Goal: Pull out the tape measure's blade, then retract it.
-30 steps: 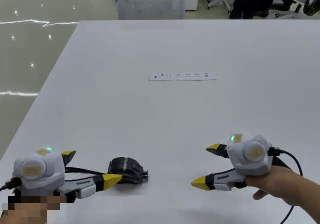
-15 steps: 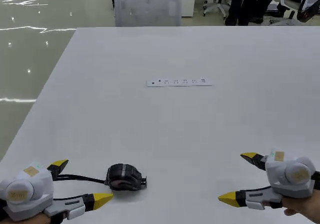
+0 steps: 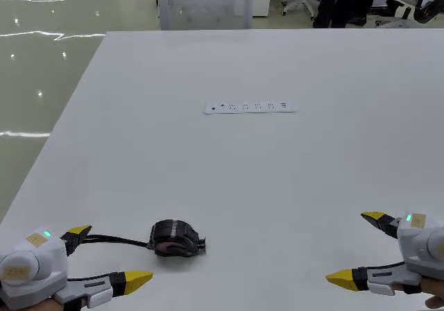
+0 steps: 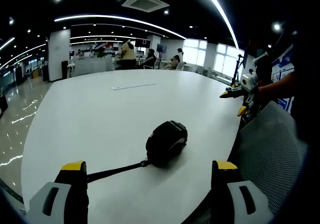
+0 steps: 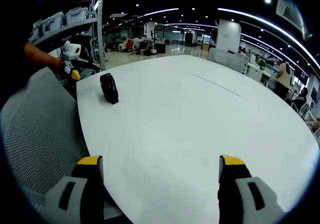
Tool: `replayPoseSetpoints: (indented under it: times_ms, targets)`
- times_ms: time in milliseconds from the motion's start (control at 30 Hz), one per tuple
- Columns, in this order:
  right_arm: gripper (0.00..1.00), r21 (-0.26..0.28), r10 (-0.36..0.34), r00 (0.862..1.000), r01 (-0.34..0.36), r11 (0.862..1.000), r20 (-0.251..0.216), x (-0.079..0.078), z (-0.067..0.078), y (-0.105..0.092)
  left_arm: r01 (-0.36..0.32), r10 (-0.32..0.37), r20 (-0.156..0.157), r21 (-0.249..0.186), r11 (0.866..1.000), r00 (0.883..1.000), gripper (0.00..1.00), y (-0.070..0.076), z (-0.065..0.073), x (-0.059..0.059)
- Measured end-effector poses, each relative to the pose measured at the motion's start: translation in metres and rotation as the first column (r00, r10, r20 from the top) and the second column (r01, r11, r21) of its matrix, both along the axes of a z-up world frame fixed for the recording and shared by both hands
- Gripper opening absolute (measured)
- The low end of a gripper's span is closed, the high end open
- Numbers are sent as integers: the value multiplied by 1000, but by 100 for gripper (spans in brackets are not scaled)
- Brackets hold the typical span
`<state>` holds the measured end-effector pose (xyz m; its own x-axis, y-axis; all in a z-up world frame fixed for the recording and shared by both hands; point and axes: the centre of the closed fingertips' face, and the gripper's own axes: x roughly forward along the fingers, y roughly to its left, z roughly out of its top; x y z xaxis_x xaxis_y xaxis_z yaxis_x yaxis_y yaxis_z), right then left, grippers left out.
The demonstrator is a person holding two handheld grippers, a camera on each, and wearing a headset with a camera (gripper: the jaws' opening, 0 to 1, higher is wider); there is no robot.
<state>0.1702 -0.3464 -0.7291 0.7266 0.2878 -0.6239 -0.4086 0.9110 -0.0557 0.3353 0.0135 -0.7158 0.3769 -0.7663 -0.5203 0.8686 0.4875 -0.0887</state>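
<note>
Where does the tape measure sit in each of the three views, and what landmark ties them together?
Head view: tape measure lower left on the table, just right of the left gripper.
Left gripper view: centre, ahead of the open jaws.
Right gripper view: upper left, near the table edge.
Shared landmark: the power strip, lying mid-table.

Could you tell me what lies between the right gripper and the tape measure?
Head view: bare tabletop from tape measure to right gripper.
</note>
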Motion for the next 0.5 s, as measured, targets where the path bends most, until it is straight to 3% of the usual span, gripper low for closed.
replayPoseSetpoints:
  times_ms: [33,100,167,233,333,400,500]
  targets:
    - [98,12,-12,1000,11,1000,10,-2,2,-2,22,-22,17,23,999,1000,100,1,-1,-3]
    - [99,22,-23,1000,23,999,10,-3,4,-5,9,-9,1,-16,1000,1000,100,0,6,-4]
    - [99,9,-22,1000,22,1000,13,-4,4,-6,-12,12,6,-24,1000,1000,100,3,8,1]
    - [99,14,-29,1000,29,999,11,-4,6,-7,-55,55,-12,-70,996,998,100,4,16,5]
    - [99,13,-28,999,28,1000,34,-1,11,-5,-43,44,17,-44,998,999,100,5,17,8]
    - [99,14,-36,999,36,999,32,-1,11,-5,-27,28,24,-69,997,999,100,1,21,7]
    - [99,24,-45,999,44,999,25,-2,9,-5,-36,37,15,-65,997,999,100,1,20,8]
